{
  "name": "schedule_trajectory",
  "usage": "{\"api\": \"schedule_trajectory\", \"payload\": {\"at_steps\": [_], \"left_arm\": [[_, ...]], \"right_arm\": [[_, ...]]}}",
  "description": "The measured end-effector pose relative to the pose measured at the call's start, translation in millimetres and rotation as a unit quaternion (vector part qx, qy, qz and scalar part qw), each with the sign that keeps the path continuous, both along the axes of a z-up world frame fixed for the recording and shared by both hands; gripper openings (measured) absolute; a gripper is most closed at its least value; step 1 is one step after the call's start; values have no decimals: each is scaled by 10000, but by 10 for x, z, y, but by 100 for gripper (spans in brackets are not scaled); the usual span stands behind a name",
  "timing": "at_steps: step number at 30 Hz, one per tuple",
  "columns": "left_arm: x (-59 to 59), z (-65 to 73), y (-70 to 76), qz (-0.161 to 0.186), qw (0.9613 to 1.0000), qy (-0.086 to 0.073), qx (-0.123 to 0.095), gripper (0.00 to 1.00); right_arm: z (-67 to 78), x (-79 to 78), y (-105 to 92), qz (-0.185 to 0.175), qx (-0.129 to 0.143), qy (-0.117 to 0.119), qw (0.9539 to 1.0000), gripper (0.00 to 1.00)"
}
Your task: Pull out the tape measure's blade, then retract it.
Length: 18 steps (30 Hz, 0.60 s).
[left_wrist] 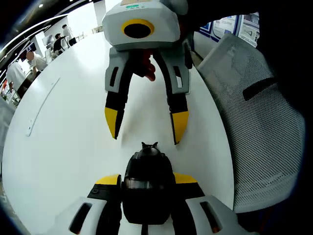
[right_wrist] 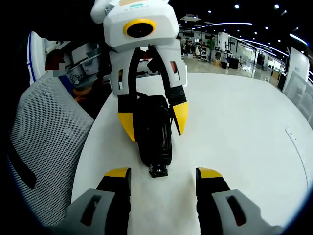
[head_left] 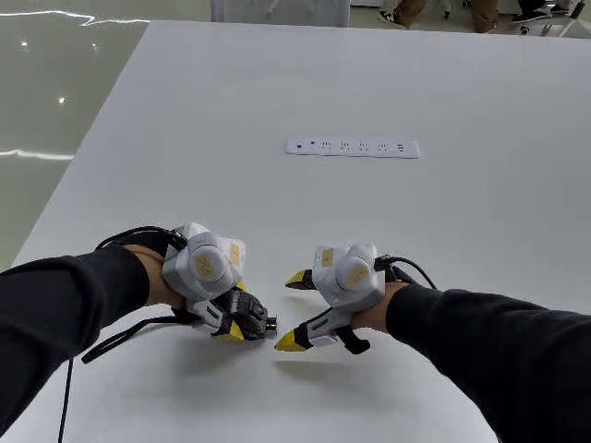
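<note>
A black tape measure (head_left: pixel 244 312) sits between the jaws of my left gripper (head_left: pixel 242 319), which is shut on it low over the white table (head_left: pixel 369 74). In the left gripper view the tape measure (left_wrist: pixel 146 188) fills the gap between that gripper's (left_wrist: pixel 146 179) yellow tips. Its metal blade hook (right_wrist: pixel 159 170) points at my right gripper (right_wrist: pixel 163 172), which stands open just short of it. In the head view the right gripper (head_left: pixel 294 310) faces the left one, jaws spread wide. The blade looks retracted in the case.
A white power strip (head_left: pixel 353 148) lies flat in the middle of the table. The table's left edge borders a glossy floor (head_left: pixel 55 111). A grey mesh chair (left_wrist: pixel 259 122) stands close behind me. People stand far off (left_wrist: pixel 19 68).
</note>
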<state>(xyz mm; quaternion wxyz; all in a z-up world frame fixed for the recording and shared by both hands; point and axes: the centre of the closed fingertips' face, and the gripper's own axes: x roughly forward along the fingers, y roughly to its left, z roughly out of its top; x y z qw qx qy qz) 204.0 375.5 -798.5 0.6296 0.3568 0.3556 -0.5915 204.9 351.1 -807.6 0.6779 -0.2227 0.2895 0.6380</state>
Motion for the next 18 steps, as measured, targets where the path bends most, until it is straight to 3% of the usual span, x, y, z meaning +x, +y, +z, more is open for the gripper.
{"api": "schedule_trajectory", "payload": {"at_steps": [4, 10, 17, 18], "left_arm": [[-2, 4, -3, 11, 10000, -1, -28, 35], [5, 11, -6, 65, 9999, -43, -138, 35], [7, -3, -8, 17, 9999, -128, -68, 35], [8, -3, -6, 10, 9999, -142, -61, 35]], "right_arm": [[-104, -44, -21, 186, -190, -13, 9996, 40], [-130, -57, -9, 337, -229, -94, 9991, 25], [-151, -91, 90, 445, -207, -108, 9987, 14], [-189, -89, 98, 504, -287, -216, 9981, 14]]}}
